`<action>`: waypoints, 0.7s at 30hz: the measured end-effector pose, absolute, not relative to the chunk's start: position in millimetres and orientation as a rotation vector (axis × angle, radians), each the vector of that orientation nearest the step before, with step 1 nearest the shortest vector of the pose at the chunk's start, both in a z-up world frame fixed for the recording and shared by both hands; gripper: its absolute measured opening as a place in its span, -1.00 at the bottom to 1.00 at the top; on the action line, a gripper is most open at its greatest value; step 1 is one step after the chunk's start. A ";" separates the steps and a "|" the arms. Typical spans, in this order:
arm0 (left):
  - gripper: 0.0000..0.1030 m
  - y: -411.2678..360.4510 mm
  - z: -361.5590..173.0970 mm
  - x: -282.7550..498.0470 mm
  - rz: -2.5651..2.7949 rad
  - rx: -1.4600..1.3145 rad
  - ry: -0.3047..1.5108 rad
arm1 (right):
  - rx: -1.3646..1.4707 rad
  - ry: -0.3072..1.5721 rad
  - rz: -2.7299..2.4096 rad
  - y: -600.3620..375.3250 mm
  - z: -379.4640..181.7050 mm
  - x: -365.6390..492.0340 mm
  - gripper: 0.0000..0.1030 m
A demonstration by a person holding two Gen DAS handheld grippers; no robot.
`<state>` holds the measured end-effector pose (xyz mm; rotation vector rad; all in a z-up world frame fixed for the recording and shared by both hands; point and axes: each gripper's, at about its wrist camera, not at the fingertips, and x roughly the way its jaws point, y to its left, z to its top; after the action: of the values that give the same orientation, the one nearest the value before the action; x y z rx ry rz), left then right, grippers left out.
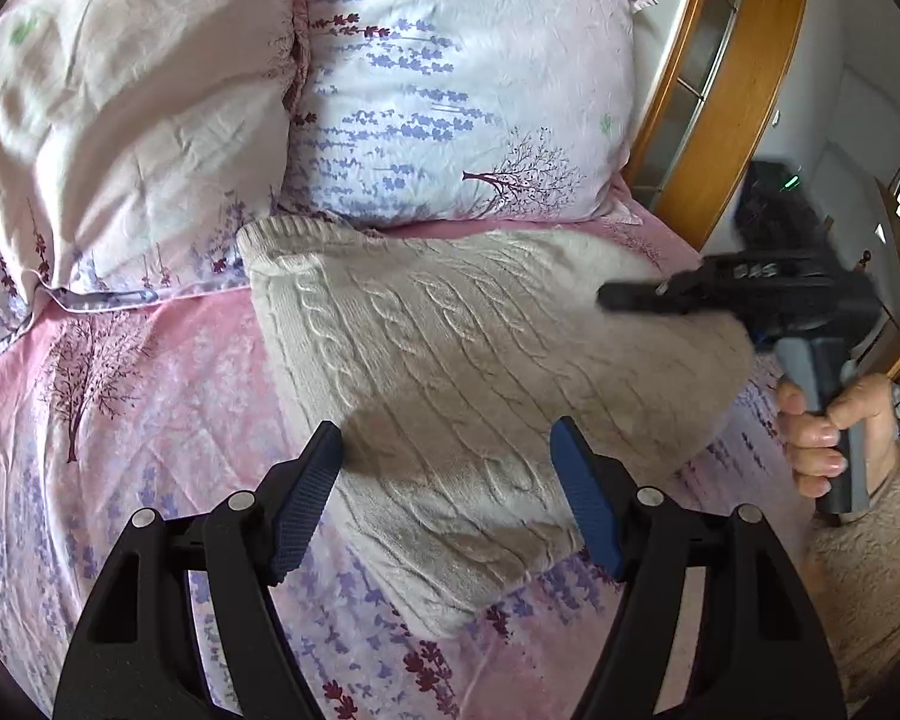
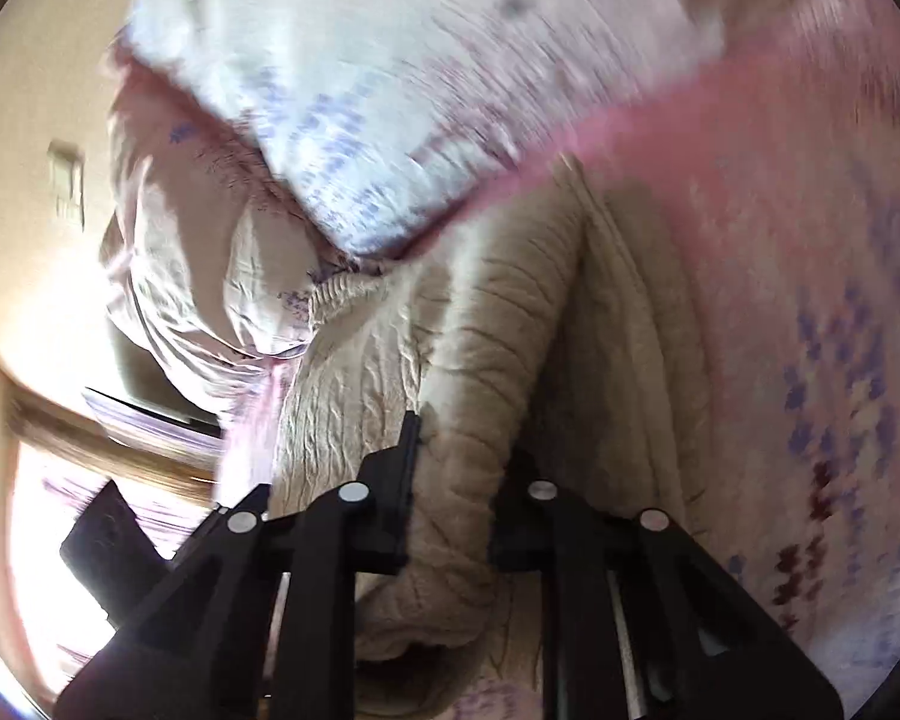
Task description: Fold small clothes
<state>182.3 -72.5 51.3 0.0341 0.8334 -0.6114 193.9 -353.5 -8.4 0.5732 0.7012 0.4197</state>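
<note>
A cream cable-knit sweater (image 1: 450, 360) lies on the pink floral bed sheet (image 1: 150, 408), just below the pillows. My left gripper (image 1: 447, 450) is open and empty, hovering above the sweater's near part. My right gripper (image 1: 618, 297) shows at the right of the left wrist view, held by a hand over the sweater's right side, motion-blurred. In the right wrist view my right gripper (image 2: 465, 450) is shut on a bunched fold of the sweater (image 2: 480, 372), lifting it off the sheet.
Two floral pillows (image 1: 462, 78) lean at the head of the bed. A wooden headboard and cabinet (image 1: 738, 90) stand at the far right. A wall with a switch plate (image 2: 66, 183) shows at the left of the right wrist view.
</note>
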 end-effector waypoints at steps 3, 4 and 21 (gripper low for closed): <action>0.43 -76.1 51.2 179.7 -0.612 0.041 0.823 | 0.453 0.589 0.388 -342.9 22.7 173.0 -0.71; 0.43 -76.2 52.2 177.2 -0.616 0.042 0.822 | 0.416 0.547 0.371 -341.1 29.9 164.0 -0.71; 0.45 -66.4 44.3 177.1 -0.613 -0.022 0.915 | 0.649 0.665 0.330 -395.0 -36.5 133.3 -0.18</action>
<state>177.1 -66.4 44.3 -0.0217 0.9149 -0.6132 133.3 -395.0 -36.5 0.6488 0.6654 0.3303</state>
